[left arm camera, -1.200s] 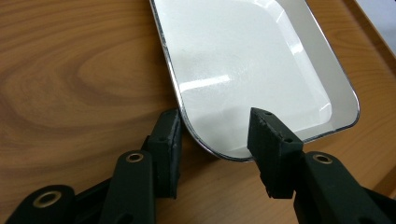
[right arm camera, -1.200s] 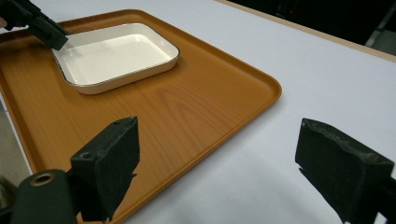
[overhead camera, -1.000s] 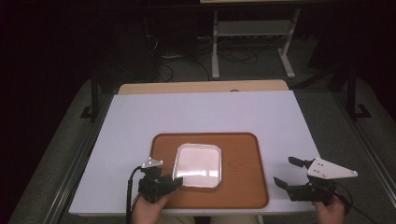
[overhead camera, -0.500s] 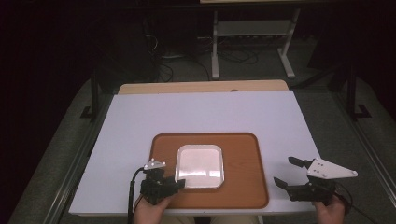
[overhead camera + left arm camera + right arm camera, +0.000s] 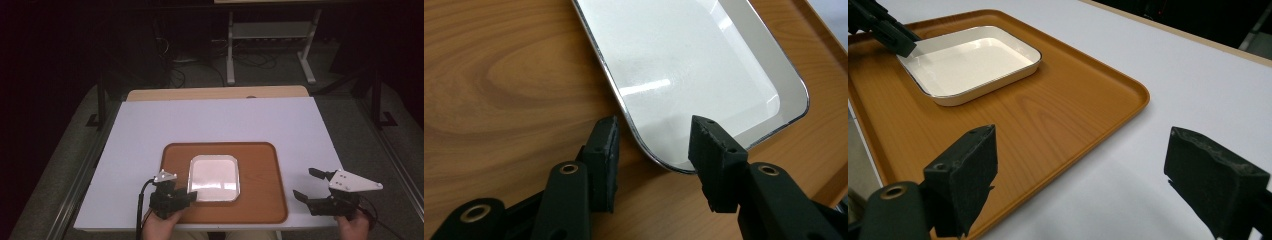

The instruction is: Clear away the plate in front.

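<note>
Left tool [image 5: 654, 145] straddles dish [image 5: 694, 65] corner rim; right tool [image 5: 1083, 185] gapes off-tray.

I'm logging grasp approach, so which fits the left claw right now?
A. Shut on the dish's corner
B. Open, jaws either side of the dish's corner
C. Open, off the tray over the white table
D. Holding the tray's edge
B: in the left gripper view the left claw is open, its two jaws standing either side of a corner of the white dish, which lies on the tray.
</note>
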